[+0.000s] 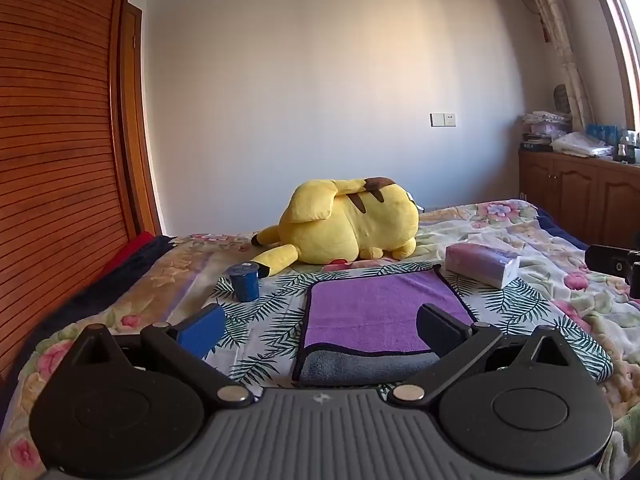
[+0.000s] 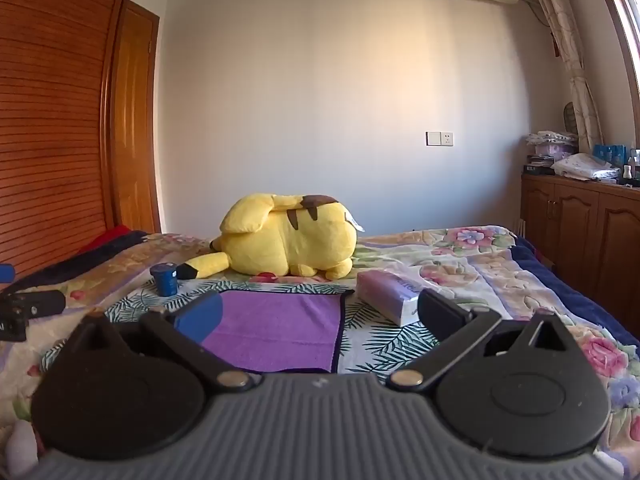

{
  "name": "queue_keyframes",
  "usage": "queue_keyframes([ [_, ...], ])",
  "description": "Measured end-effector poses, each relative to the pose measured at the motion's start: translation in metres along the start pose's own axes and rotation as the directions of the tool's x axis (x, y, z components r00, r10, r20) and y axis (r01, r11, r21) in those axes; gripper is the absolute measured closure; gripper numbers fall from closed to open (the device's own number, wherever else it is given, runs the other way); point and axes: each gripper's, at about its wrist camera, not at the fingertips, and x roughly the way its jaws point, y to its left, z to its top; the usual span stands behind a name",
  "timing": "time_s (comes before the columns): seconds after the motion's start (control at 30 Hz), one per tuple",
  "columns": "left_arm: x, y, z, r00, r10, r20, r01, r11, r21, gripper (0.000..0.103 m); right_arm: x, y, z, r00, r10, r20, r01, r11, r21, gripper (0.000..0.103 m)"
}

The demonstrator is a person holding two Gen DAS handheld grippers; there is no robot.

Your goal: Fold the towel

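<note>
Left wrist view. Purple terry towel with dark piping: lies flat on the floral-quilted bed, its near edge turned over to show a grey underside. Left claw: released, fingers spread wide, hovering over the towel's near edge, gripping nothing. Dark blue cylindrical cup: left of the towel, apart. Lilac soft tissue pack: beyond the towel's far right corner. Yellow plush toy: behind the towel.

Right wrist view. Right claw: released, empty, above the towel's near right part. Cup left of the towel, tissue pack right.

Step judged: approach, no grasp yet. Next move calls for each claw pinching a near corner, then carrying it over.
</note>
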Motion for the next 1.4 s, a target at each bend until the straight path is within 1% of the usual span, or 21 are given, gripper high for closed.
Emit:
queue_keyframes([
  [0.43,0.001,0.003,0.002,1.0,0.003,0.007,-0.003,1.0,0.003,0.0,-0.001,0.001,-0.001,1.0,-0.005,-0.006,0.005,1.0,-0.001,0.0],
  [0.63,0.002,0.006,0.004,1.0,0.005,0.013,-0.005,1.0,0.007,0.0,0.003,-0.007,-0.003,1.0,0.003,-0.013,-0.003,1.0,-0.002,0.0],
  [0.73,0.001,0.005,0.004,1.0,0.006,0.014,-0.007,1.0,0.008,0.0,-0.001,-0.011,-0.006,1.0,0.0,-0.007,0.0,1.0,0.001,0.0],
  [1.4,0.004,0.006,0.003,1.0,0.008,0.015,-0.008,1.0,0.003,0.0,0.002,-0.005,-0.004,1.0,-0.005,-0.016,0.005,1.0,-0.005,0.0],
])
